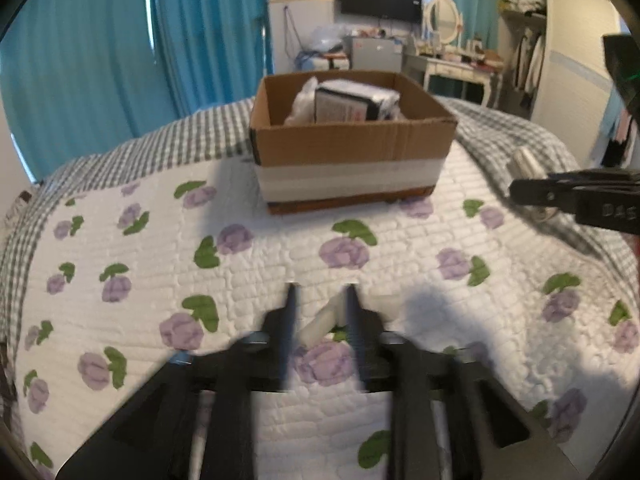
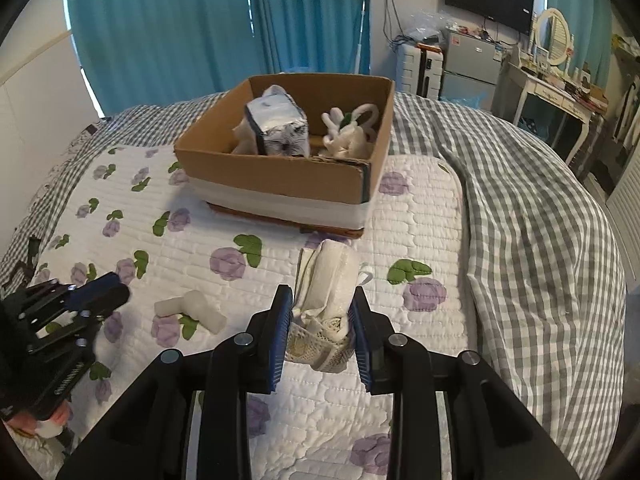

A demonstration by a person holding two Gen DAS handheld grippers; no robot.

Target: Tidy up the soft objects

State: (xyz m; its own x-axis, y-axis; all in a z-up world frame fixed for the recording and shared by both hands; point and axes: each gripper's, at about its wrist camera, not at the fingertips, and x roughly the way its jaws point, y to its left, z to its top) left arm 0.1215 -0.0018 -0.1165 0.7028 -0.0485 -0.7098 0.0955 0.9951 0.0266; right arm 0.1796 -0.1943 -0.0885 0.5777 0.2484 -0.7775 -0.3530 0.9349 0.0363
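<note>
On the flowery white quilt (image 2: 360,408), near its front edge | my right gripper (image 2: 320,312) squeezes a soft white cloth bundle (image 2: 334,280) | my left gripper (image 1: 320,308) is open around a bent white foam tube (image 2: 190,309) | next: lift the bundle into the brown cardboard box (image 2: 280,178).

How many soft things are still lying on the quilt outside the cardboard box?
2. A white L-shaped foam piece lies on the floral quilt near the left gripper; a cream mesh-wrapped cloth bundle sits between the right gripper jaws. The brown cardboard box may hide others.
</note>
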